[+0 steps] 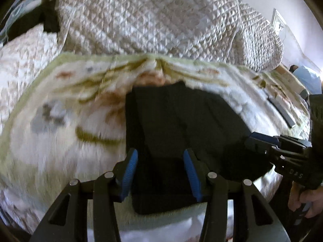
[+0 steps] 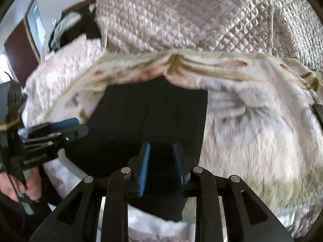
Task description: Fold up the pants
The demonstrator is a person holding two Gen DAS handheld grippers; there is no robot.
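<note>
- Two grippers hover over the black pants, which lie folded flat on the floral blanket.
- Left gripper: jaws spread, empty, above the pants' near edge.
- Right gripper: jaws parted, empty, also above the pants' near edge.
- Quilted bedspread lies bunched beyond the pants.
</note>
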